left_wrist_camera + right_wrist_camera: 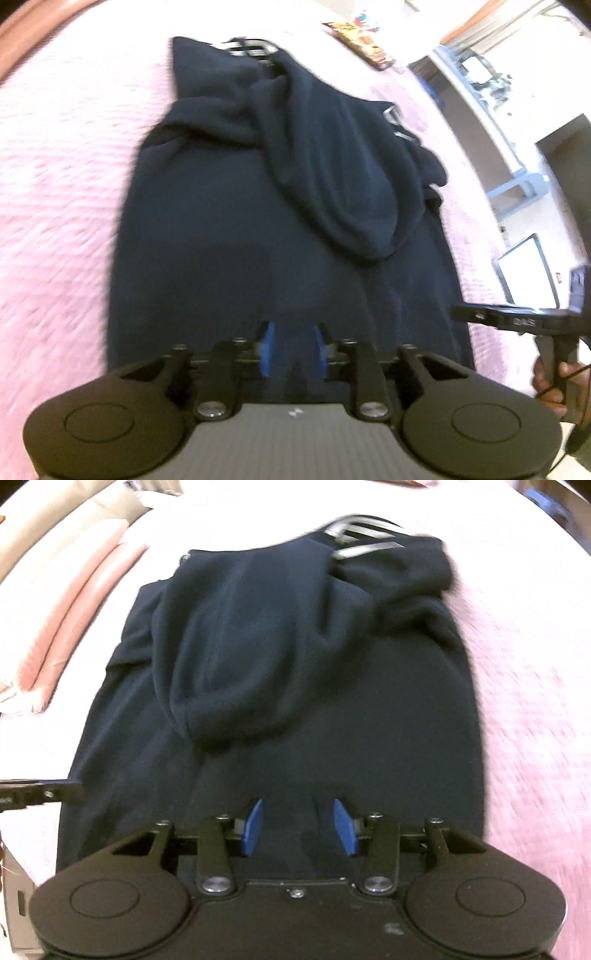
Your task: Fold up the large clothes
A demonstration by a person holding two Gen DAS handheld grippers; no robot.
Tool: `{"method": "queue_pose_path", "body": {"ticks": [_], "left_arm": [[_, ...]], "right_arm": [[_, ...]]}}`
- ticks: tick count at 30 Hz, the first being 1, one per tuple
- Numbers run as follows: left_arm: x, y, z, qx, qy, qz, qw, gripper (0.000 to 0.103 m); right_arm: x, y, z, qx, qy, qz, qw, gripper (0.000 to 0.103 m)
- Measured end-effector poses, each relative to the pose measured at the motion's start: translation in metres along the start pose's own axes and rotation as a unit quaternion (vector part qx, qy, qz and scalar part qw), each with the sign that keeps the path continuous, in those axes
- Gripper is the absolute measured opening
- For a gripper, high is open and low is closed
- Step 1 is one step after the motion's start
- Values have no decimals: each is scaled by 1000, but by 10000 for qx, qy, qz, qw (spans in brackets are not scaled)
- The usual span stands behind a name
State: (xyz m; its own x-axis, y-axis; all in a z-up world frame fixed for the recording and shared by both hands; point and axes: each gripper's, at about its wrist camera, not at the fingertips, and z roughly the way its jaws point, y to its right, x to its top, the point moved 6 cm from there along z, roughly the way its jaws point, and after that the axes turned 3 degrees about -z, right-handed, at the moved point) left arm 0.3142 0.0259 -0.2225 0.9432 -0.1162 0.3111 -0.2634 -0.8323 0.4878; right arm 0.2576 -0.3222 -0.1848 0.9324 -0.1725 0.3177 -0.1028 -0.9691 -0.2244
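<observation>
I am looking down on a dark navy hoodie (258,229) spread on a bed covered by a pink textured bedspread (66,177), the garment's body running from the near edge away toward the far side. Its sleeves are folded in over the body, and the hood (332,177) lies flopped down across the middle, its rounded end pointing near. Pale stripes (364,535) show at the far end of the fabric. My left hand-held gripper (294,349) sits over the near hem with its blue pads (269,347) spread apart and nothing clamped between them; dark cloth lies just under the gap, though I cannot tell whether the pads touch it. My right hand-held gripper (301,827) is likewise open, blue pads (254,825) apart above the near part of the hoodie, holding nothing. From the left wrist view I see the right tool's body at the right edge, gripped by a hand (550,384). In the right wrist view the black tip of the left tool pokes in at the left edge, just beside the garment's side. A colourful packet (364,44) lies on the far part of the bedspread, well apart from the hoodie. Pink pillows (70,616) are stacked at the far left in the right wrist view. Both views are motion-blurred.
</observation>
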Motion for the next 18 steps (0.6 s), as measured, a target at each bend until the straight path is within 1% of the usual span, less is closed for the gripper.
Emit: {"method": "queue_pose_path", "body": {"ticks": [1,2,3,5,6,8,11,13,15,18], "left_arm": [[-8,-7,-9,83,-40,-45,9999,54],[-16,-12,-15,138,-104,-85,9998,67],[-22,-19,-21,190,-164,-106,9996,70],[-33,-29,-29,382,-230,-188,9988,71],[-37,-35,-32,534,-232,-267,9979,71],[-45,-51,-44,687,-208,-454,9964,71],[-59,-77,-56,685,-327,-828,9937,71],[-68,-90,-56,610,-424,-1042,9918,72],[-76,-99,-51,596,-575,-1228,9890,71],[-86,-105,-46,550,-709,-1255,9880,71]], "right_arm": [[-10,3,-4,-76,-35,59,9999,63],[-21,8,-9,-162,-74,91,9998,68],[-31,13,-15,-255,-124,133,9995,74],[-52,22,-22,-360,-262,268,9986,74],[-63,26,-27,-402,-320,342,9981,74],[-83,36,-32,-516,-449,513,9963,74],[-107,47,-32,-587,-654,742,9934,74],[-117,52,-28,-596,-713,860,9920,74],[-125,57,-25,-741,-717,930,9903,74],[-136,65,-23,-821,-697,1120,9879,74]]}}
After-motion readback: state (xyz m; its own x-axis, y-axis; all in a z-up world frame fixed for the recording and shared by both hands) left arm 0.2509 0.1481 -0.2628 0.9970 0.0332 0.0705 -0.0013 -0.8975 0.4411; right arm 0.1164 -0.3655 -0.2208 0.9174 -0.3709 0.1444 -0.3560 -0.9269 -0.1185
